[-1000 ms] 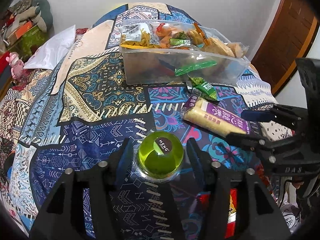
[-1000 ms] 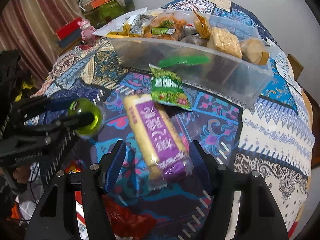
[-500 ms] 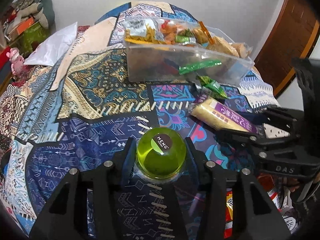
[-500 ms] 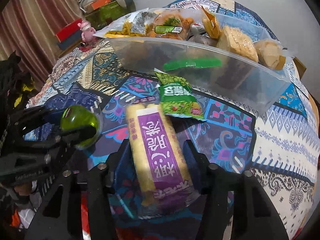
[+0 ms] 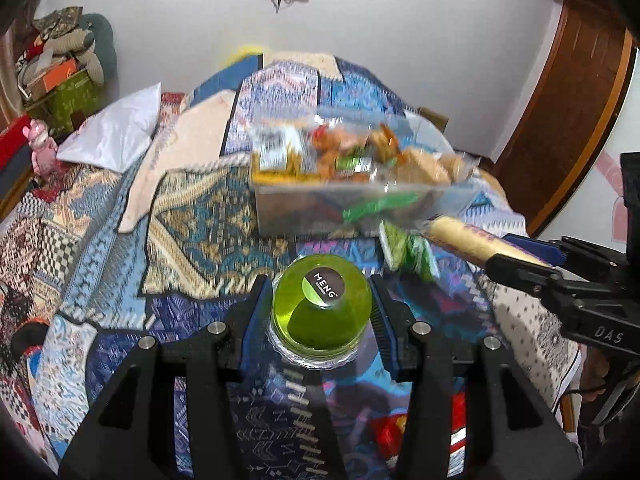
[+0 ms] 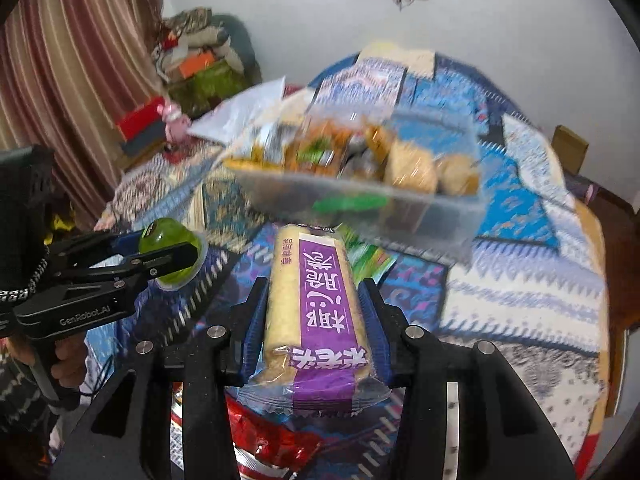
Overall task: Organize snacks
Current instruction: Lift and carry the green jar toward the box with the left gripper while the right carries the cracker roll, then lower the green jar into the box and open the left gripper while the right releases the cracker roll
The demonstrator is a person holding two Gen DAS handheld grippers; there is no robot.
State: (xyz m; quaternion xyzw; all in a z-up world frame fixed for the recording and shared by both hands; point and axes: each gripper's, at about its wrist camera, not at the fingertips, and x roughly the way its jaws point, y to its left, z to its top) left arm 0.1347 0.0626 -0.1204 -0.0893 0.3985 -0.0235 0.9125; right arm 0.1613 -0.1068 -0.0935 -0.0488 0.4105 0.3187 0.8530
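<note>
My left gripper [image 5: 322, 312] is shut on a green jelly cup [image 5: 322, 312] with a dark round label and holds it above the patterned cloth. The cup also shows in the right wrist view [image 6: 170, 242]. My right gripper [image 6: 314, 312] is shut on a long purple and yellow biscuit pack [image 6: 316, 312], lifted off the cloth; the pack shows at the right of the left wrist view [image 5: 466, 242]. A clear plastic bin [image 5: 352, 204] full of snacks stands ahead of both grippers [image 6: 360, 188]. A green snack packet [image 5: 408, 252] lies in front of the bin.
A red packet [image 6: 268, 436] lies on the cloth under my right gripper. A white bag [image 5: 116, 136] lies at the far left of the bed. Boxes and clothes [image 5: 60, 68] pile by the wall. A wooden door [image 5: 568, 120] stands at the right.
Both grippers have closed on their items and lifted them off the cloth, rising and tilting toward the bin. The biscuit pack has left its spot beside the green packet.
</note>
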